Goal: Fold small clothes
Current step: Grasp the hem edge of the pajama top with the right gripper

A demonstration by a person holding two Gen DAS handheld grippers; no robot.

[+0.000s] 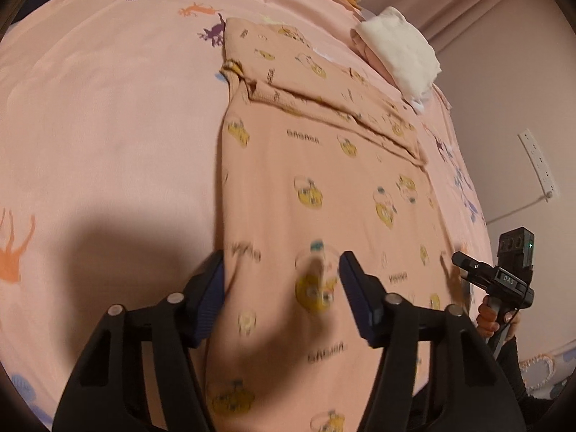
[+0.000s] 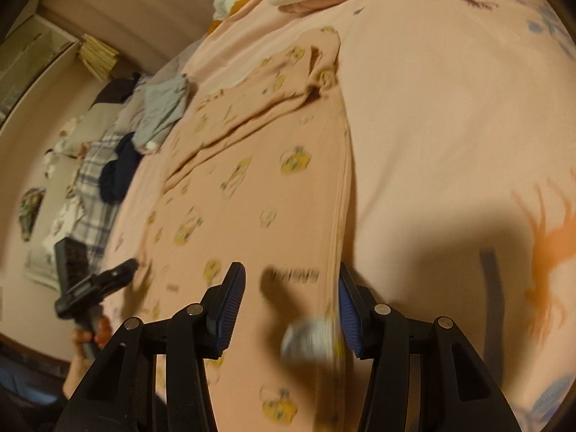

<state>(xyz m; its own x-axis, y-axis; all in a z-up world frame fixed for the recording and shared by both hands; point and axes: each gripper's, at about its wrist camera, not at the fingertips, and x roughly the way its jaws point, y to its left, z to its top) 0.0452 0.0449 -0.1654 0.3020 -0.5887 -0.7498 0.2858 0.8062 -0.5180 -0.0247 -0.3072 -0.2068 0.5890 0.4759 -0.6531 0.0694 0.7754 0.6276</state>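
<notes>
**Hem grab pending on the peach top**

Garment first: the peach printed top (image 1: 324, 187) lies flat on the pink sheet (image 1: 108, 126), filling the centre of both wrist views. Its sleeves already look turned in across the chest, forming a ridge in the upper middle of the left view, so you appear to be past the sleeve folds and about to take the bottom hem and bring it up.

Your left gripper (image 1: 282, 295) sits at the lower centre of its frame with the jaws apart. One finger is at the garment's left edge and the other is over the printed cloth, and neither pad presses on anything. Your right gripper (image 2: 291, 309) is likewise parted at the lower centre of its own view, straddling the garment's right edge (image 2: 340, 216), with a pale blurred patch (image 2: 306, 338) between the fingers that I cannot identify. Whether either set of tips touches the fabric is not clear, because both frames are blurred.

The next move calls for matched pinches. Get a pad under each lower corner, close on every layer, then lift both hands together and carry the hem toward the collar. An uneven grip would probably skew the fold. Keep clear of the folded white stack (image 1: 399, 54) at the upper right and the grey clothes (image 2: 162, 111) at the left.
</notes>
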